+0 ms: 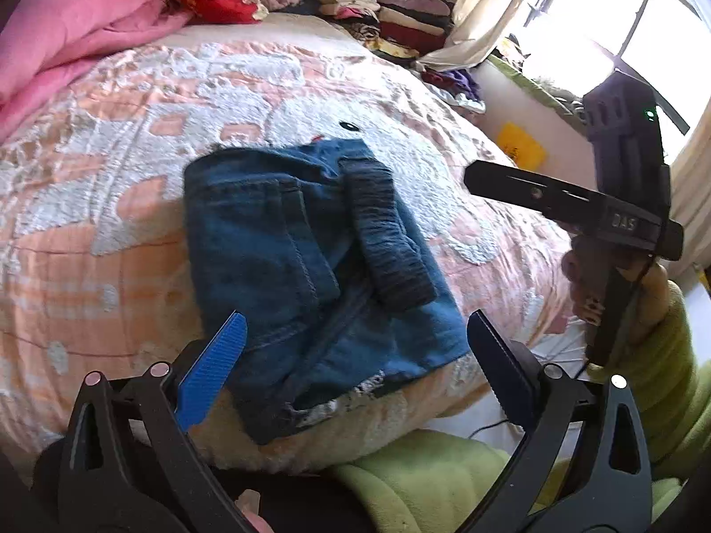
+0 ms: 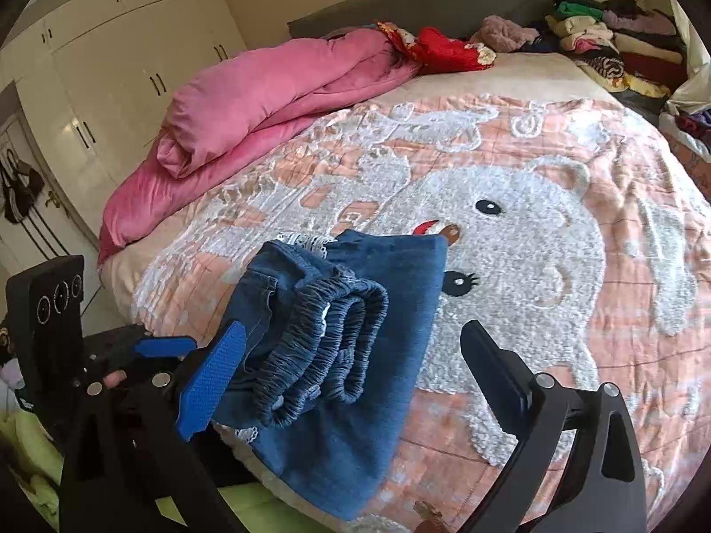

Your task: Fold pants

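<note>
On the bed's peach-and-white bear blanket (image 2: 511,266), near its front edge, lie the blue denim pants (image 1: 306,266) — folded into a compact bundle. From the left wrist view the bundle sits dead centre, its dark elastic waistband (image 1: 386,231) lying across the top toward two o'clock, a frayed white hem showing at the six o'clock end. From the right wrist view the waistband's gathered loops (image 2: 329,337) face the camera at about seven o'clock of the bear's face.

The left gripper (image 1: 355,355) hovers just short of the bundle's near edge, its jaws spread wide, nothing between them; its blue-padded finger (image 1: 213,377) is at eight o'clock of the pants. The right gripper (image 2: 351,373) likewise stands wide apart and holds nothing — its blue pad (image 2: 213,382) is just beside the waistband end, though I cannot tell whether it touches the cloth. In the left view the right-hand tool's black body appears at three o'clock, well off the pants.

A rolled pink quilt (image 2: 266,102) lies at ten o'clock of the blanket, and stacked clothes (image 2: 617,40) fill the one o'clock corner by the headboard.
</note>
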The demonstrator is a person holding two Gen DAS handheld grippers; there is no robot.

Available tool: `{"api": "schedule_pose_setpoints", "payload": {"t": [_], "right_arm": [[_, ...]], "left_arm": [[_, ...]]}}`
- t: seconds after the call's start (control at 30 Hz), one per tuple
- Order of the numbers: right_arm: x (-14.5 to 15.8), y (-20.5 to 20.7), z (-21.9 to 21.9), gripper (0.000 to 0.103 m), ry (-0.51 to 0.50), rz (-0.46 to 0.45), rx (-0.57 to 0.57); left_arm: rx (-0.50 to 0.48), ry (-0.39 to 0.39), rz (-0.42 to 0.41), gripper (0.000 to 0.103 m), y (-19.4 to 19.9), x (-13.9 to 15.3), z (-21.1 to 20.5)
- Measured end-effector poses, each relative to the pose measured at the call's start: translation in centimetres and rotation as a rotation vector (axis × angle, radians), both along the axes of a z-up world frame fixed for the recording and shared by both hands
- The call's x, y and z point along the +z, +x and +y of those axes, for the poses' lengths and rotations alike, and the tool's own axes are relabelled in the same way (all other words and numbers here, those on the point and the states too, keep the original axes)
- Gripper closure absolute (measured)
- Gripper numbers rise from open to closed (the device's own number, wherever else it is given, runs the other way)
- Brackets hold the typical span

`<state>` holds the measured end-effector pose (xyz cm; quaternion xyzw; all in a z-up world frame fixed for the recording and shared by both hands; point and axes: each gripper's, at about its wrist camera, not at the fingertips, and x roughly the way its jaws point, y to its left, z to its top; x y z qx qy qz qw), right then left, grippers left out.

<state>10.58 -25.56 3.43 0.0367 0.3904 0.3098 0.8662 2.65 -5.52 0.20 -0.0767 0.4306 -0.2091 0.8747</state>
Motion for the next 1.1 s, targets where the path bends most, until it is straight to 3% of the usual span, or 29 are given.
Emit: {"api": "schedule_pose_setpoints", "payload": {"t": [0.27,0.53,0.63,0.9,1.1], "right_arm": [[-1.4,-0.2,-0.4,0.006,-0.042,0.006,-0.029],[-4.6,1.2,-0.7,0.007,-0.055,0.088,-0.066],[-5.1,1.4,-0.7,0.008,-0.049,0.100,-0.063],[-6.9,1.8,0.7,0.027,-0.035,0.153,0.001],[-7.9,1.9,1.3,0.028,0.015,0.185,0.039]], "left_arm": [[0.124,0.080,0.002,0.010,1.1,-0.5,2.0],[0.227,0.075,0.076,0.010,3.4,-2.4,4.5],[0.236,0.074,0.080,0.010,4.1,-2.8,4.6],[0.231,0.023,0.139,0.010,6.5,-4.6,4.6],[0.196,0.041,0.148,0.010,7.2,-5.4,3.2]]}}
